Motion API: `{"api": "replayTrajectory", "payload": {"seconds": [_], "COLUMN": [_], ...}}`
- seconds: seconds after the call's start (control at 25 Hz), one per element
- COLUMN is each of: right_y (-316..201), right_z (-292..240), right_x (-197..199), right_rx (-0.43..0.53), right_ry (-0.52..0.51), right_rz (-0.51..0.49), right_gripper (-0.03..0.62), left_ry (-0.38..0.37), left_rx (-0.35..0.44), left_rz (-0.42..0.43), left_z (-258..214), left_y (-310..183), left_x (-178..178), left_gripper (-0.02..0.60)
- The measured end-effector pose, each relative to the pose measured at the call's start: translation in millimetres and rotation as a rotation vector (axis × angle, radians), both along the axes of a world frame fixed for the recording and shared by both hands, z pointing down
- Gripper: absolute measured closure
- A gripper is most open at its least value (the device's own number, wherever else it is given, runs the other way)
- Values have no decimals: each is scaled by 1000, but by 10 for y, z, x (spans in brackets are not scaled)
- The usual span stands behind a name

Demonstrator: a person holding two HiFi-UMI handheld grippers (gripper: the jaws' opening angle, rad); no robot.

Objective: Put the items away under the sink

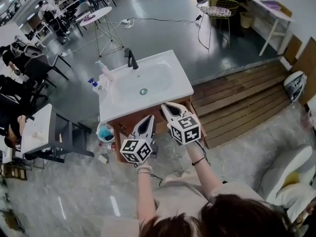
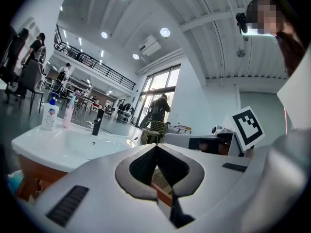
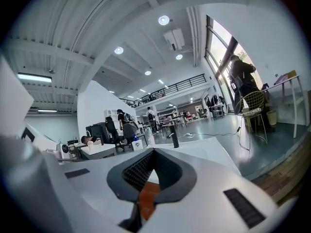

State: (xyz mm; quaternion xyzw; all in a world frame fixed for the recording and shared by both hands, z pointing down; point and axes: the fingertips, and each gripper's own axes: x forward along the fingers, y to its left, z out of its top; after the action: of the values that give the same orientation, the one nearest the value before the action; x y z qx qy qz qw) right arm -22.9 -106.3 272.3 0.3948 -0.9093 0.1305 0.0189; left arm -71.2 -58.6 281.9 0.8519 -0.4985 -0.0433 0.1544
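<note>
A white sink (image 1: 163, 90) with a black faucet (image 1: 132, 59) tops a wooden cabinet (image 1: 129, 125) in the head view. A pink bottle (image 1: 105, 72) and a blue-capped bottle (image 1: 95, 85) stand on its left rim. A blue round item (image 1: 105, 132) and small bits lie on the floor beside the cabinet. My left gripper (image 1: 149, 117) and right gripper (image 1: 164, 105) hover side by side at the cabinet's front, both shut and empty. In the left gripper view the left gripper (image 2: 156, 147) points level over the basin, past the bottles (image 2: 49, 116). The right gripper (image 3: 154, 150) shows its tips together.
Wooden decking (image 1: 242, 95) lies right of the sink. A white side table (image 1: 37, 130) and dark chairs stand left. A white armchair (image 1: 291, 172) sits at the lower right, and a folding table (image 1: 98, 16) and wire chair (image 1: 219, 9) stand behind.
</note>
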Motion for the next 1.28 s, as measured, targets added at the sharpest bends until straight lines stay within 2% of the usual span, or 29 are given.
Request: {"api": "replayTrajectory", "payload": {"seconds": [0.4, 0.88, 1.28], "right_y": [104, 65, -277], "right_z": [-152, -24, 75], "right_x": [-160, -791, -1247], "right_rx": [22, -4, -28], "right_ry": [-38, -53, -53], "right_rz": [-88, -225, -287], "right_gripper": [577, 577, 577], "left_ry": [-21, -27, -18], "left_rx": [8, -11, -30], "left_rz": [-86, -219, -278], "left_z": [-58, 83, 173], "left_y": [174, 227, -45], "left_x": [-135, -718, -1264], "left_gripper": [581, 581, 581]}}
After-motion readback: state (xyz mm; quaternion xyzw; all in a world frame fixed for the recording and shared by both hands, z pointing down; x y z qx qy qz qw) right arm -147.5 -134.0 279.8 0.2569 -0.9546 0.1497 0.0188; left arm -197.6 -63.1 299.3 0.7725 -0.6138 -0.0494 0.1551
